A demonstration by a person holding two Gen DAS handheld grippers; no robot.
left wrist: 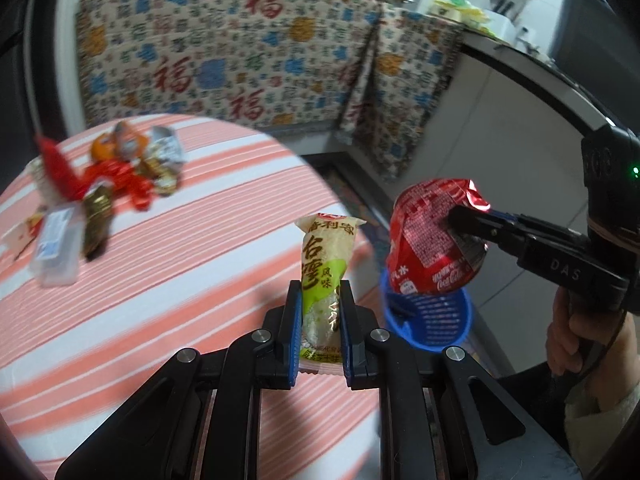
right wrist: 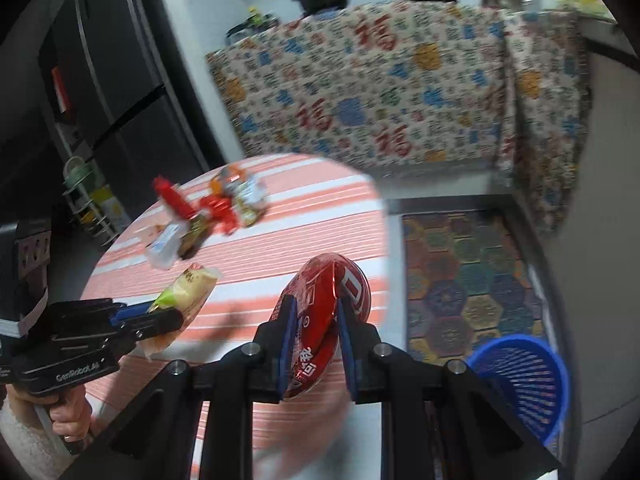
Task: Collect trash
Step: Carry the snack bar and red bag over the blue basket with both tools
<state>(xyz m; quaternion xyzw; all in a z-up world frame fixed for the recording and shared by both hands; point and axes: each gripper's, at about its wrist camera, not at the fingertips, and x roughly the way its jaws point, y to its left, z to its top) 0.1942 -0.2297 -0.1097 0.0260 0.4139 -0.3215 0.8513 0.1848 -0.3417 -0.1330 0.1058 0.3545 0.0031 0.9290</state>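
Observation:
My left gripper (left wrist: 320,292) is shut on a cream and green snack wrapper (left wrist: 325,268), held upright above the striped table (left wrist: 160,300). The same wrapper (right wrist: 188,288) shows in the right wrist view, clamped in the left gripper (right wrist: 170,318) at the lower left. My right gripper (right wrist: 316,304) is shut on a crushed red cola can (right wrist: 324,312). In the left wrist view that can (left wrist: 434,236) hangs in the right gripper (left wrist: 460,220) just above a blue basket (left wrist: 432,318) on the floor. More trash (left wrist: 100,184) lies heaped on the far left of the table.
The blue basket (right wrist: 524,384) stands on the floor beside a patterned mat (right wrist: 468,280), right of the table. A counter draped in patterned cloth (right wrist: 380,92) runs behind, with pots on it. A dark fridge (right wrist: 100,80) and a small rack stand at the left.

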